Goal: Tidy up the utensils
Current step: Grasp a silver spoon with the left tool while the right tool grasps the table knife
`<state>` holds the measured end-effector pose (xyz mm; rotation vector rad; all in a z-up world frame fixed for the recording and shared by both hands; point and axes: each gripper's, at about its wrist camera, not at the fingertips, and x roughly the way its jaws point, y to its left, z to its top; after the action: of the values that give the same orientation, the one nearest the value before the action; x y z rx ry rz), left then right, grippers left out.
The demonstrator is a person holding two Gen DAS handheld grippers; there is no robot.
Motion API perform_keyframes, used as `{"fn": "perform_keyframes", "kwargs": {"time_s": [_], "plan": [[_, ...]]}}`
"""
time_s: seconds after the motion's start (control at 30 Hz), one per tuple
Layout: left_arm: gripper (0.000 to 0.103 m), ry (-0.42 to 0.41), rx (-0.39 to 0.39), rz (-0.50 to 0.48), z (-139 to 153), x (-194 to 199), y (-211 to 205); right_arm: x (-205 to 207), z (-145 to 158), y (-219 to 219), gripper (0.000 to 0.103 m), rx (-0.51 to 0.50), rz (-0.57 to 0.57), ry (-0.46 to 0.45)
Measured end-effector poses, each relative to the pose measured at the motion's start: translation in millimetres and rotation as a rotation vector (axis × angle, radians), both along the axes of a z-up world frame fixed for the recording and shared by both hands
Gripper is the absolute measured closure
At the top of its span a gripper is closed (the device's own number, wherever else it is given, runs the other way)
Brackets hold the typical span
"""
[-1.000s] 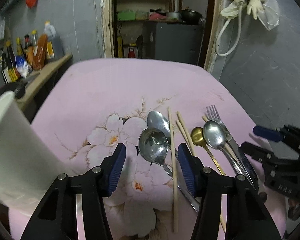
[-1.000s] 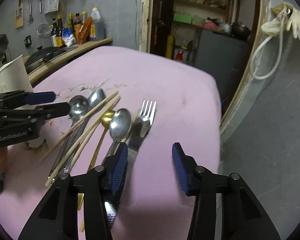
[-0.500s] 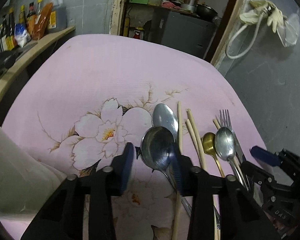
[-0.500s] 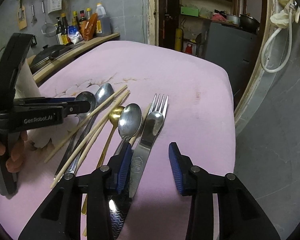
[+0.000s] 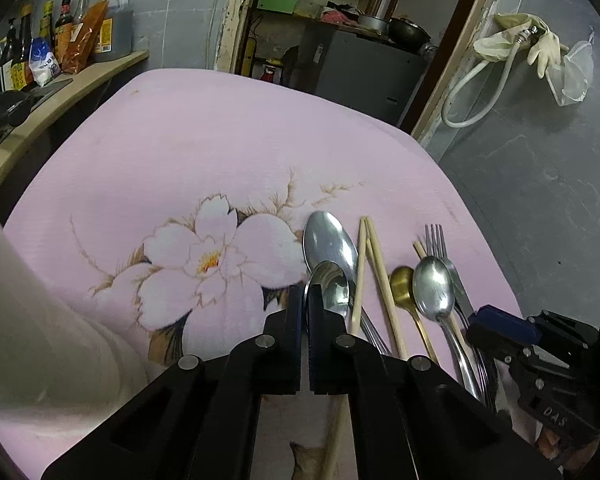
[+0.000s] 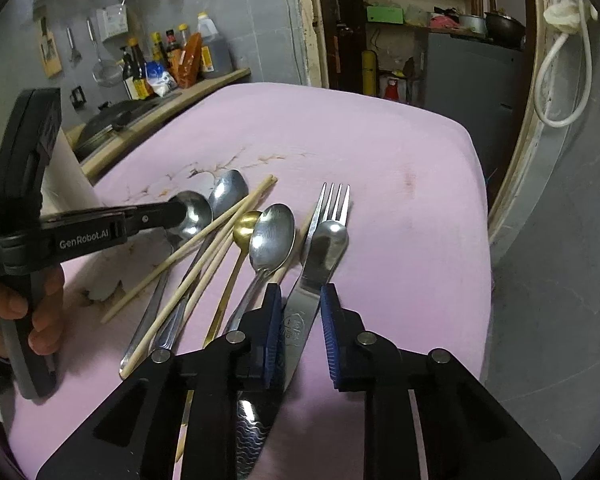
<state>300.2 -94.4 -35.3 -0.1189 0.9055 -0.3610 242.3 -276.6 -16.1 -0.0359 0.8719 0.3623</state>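
I have the left gripper [image 5: 305,312] closed to a narrow slit on the round steel spoon [image 5: 332,286], gripping at the bowl's near edge, at the left of the utensil row on the pink cloth [image 5: 220,152]. The right gripper [image 6: 298,320] stands partly open, its pads straddling the table knife [image 6: 320,256] without visibly touching it. I judge the step in hand to be the first pickup. The next move calls for a straight lift, since the spoon's handle lies among the chopsticks [image 5: 374,264] and over a second spoon [image 5: 328,240]. The white container [image 5: 28,320] at left is cut off; its opening is out of view. The handles are hidden under both grippers.
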Motion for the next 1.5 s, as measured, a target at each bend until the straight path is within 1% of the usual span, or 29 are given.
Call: {"fn": "perform_keyframes", "kwargs": {"time_s": [0.1,0.17,0.2,0.33,0.47,0.6,0.67,0.7,0.73,0.87,1.03,1.1,1.23,1.37,1.5], "plan": [[0.102,0.015,0.005,-0.006,2.1,-7.4,2.5,-6.0,1.7,-2.1,0.089,-0.008,-0.011,-0.006],[0.103,0.022,-0.001,-0.010,3.9,-15.8,5.3,-11.7,2.0,-5.1,0.094,-0.024,-0.022,-0.009],[0.103,0.026,-0.004,-0.013,4.9,-18.5,6.9,-14.9,2.2,-6.5,0.095,-0.026,-0.024,-0.011],[0.103,0.054,-0.024,-0.027,4.6,-40.8,16.3,-25.2,3.6,-16.3,0.095,-0.035,-0.055,-0.011],[0.103,0.053,-0.047,-0.023,4.6,-57.3,27.8,-29.0,2.9,-19.3,0.094,-0.040,-0.072,-0.005],[0.103,0.042,-0.084,0.001,5.0,-60.5,36.4,-23.2,4.4,-15.7,0.092,-0.027,-0.092,0.002],[0.103,0.052,-0.109,0.005,3.4,-59.6,39.0,-17.6,4.9,-10.0,0.084,-0.028,-0.091,0.006],[0.103,0.054,-0.118,0.005,3.3,-59.2,40.2,-15.7,4.8,-8.4,0.078,-0.029,-0.091,0.008],[0.103,0.055,-0.127,0.004,3.8,-58.6,40.8,-13.1,4.0,-5.3,0.077,-0.036,-0.090,0.008],[0.103,0.052,-0.154,0.003,6.9,-58.9,45.3,-4.4,0.8,5.9,0.077,-0.095,-0.093,0.002],[0.103,0.041,-0.169,-0.006,8.3,-63.7,50.4,7.5,-4.4,17.9,0.077,-0.200,-0.083,0.023],[0.103,0.033,-0.170,-0.007,9.2,-65.1,51.1,11.6,-6.0,19.1,0.076,-0.217,-0.083,0.041],[0.103,0.024,-0.174,-0.009,10.8,-68.2,51.6,25.4,-8.5,18.7,0.073,-0.214,-0.098,0.083],[0.103,0.018,-0.184,-0.006,11.3,-70.8,52.8,33.3,-9.2,21.6,0.073,-0.238,-0.096,0.101],[0.103,0.007,-0.189,-0.008,13.7,-71.5,52.0,43.2,-8.6,11.5,0.074,-0.174,-0.122,0.145]]}}
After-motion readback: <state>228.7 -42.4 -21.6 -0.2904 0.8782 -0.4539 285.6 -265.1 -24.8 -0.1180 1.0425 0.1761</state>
